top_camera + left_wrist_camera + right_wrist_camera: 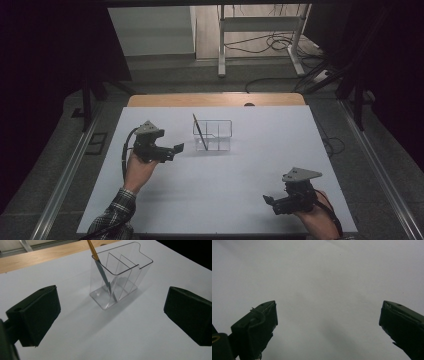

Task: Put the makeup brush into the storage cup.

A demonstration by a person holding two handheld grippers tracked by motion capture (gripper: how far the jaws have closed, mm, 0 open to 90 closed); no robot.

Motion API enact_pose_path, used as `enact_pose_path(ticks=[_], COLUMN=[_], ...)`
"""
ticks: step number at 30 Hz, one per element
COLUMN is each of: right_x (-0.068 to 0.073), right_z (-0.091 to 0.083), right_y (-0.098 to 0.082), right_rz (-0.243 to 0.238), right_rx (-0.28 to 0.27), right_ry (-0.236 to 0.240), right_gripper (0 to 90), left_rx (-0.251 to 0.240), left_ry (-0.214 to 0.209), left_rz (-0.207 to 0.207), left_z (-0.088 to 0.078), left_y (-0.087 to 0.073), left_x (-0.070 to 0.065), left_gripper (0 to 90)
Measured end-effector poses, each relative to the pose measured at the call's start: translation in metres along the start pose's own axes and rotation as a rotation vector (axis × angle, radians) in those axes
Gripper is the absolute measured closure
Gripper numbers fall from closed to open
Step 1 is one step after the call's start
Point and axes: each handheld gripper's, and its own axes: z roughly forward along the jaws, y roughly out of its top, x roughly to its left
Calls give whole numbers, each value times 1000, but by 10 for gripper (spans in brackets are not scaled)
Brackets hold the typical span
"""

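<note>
A clear plastic organiser [214,135] with inner dividers stands on the white table top [240,170], a little behind its middle. A thin pencil-like stick [199,131] leans in its left compartment, tip down. In the left gripper view the organiser [125,280] and the stick [100,267] lie straight ahead between the jaws. My left gripper [176,148] is open and empty, just left of the organiser and apart from it. Near the front right edge my right gripper [270,202] is open over bare table, nothing between its jaws [327,322].
A wooden strip [215,99] borders the table's far edge. Beyond it stand a white metal frame [260,30] and loose cables [280,45] on the floor. Dark surroundings flank both sides.
</note>
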Motion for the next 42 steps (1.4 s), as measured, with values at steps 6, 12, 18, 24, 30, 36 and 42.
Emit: enact_pose_path(ticks=[6,12,18,24,30,36,42], right_x=[1,0,0,0,0,0,-1], right_z=[-1,-1,-1,-1,-1,-2,-3], right_y=[0,0,0,0,0,0,-1], right_rz=[-3,-2,-3,-1,-1,-1,4], right_rx=[-7,-5,-6,-6,-8,-10,-12], right_ry=[1,0,1,1,0,0,-2], right_gripper=[21,21,21,21,21,20,20], left_rx=[8,10,13,13,14,13,10], left_ry=[-4,-10,-12,-8,-9,-3,-4], left_rz=[7,15,19,17,9,4,6], left_z=[-2,-4,-7,-11,-15,-20,-23], left_y=[-3,-6,-8,-11,-15,-19,-20], left_x=[-2,-4,-5,-4,-2,0,-2], left_gripper=[9,7,5,5,3,3,3])
